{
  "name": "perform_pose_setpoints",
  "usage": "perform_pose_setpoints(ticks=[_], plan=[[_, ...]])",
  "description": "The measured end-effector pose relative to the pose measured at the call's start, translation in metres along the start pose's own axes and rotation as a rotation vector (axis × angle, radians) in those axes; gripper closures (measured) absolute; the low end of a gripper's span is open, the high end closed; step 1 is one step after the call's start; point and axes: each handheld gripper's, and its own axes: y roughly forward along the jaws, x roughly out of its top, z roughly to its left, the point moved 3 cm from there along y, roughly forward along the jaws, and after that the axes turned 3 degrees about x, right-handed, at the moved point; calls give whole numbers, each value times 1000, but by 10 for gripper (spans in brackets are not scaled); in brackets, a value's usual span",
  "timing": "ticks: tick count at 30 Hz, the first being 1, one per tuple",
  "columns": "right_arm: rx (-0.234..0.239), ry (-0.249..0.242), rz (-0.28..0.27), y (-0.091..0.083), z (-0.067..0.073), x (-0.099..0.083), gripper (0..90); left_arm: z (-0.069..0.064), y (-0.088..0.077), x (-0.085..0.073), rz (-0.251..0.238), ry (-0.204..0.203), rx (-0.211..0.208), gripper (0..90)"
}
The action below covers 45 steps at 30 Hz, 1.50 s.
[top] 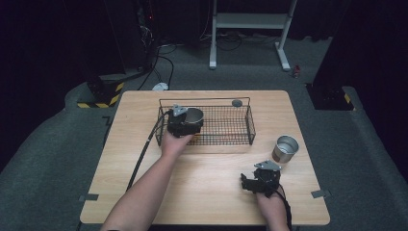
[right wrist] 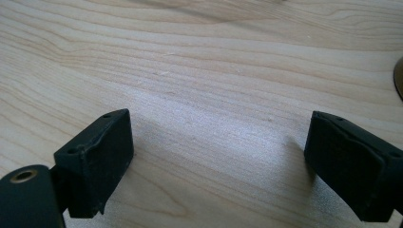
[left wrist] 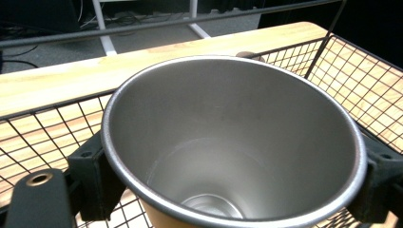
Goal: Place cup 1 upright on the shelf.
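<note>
Your wire basket sits on the counter toward its far side, a little left of centre. Inside the basket's left end stands the cup that your left tool clamps, its jaws on either side of the cup's wall. A small round disc lies on the counter just behind the basket's far rim. A second cup stands on the counter right of the basket. Your right tool rests in front of that cup, near the counter's front right edge, jaws spread over bare wood.

Dim dark room, table lit from above, soft shadows, pics slightly blurry
</note>
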Motion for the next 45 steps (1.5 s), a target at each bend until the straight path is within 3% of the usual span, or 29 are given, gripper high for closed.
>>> perform_pose_setpoints(ticks=[7, 13, 22, 41, 45], plan=[[1, 1, 0, 0, 0, 0, 90, -1, 4, -3, 23, 11, 22, 131], [1, 0, 0, 0, 0, 0, 90, 7, 3, -2, 41, 5, 51, 131], [3, -2, 1, 0, 0, 0, 91, 12, 4, -1, 42, -14, 55, 131], [3, -2, 0, 0, 0, 0, 90, 18, -3, -8, 68, 26, 70, 129], [3, -2, 1, 0, 0, 0, 90, 21, -4, -7, 94, 29, 97, 0]])
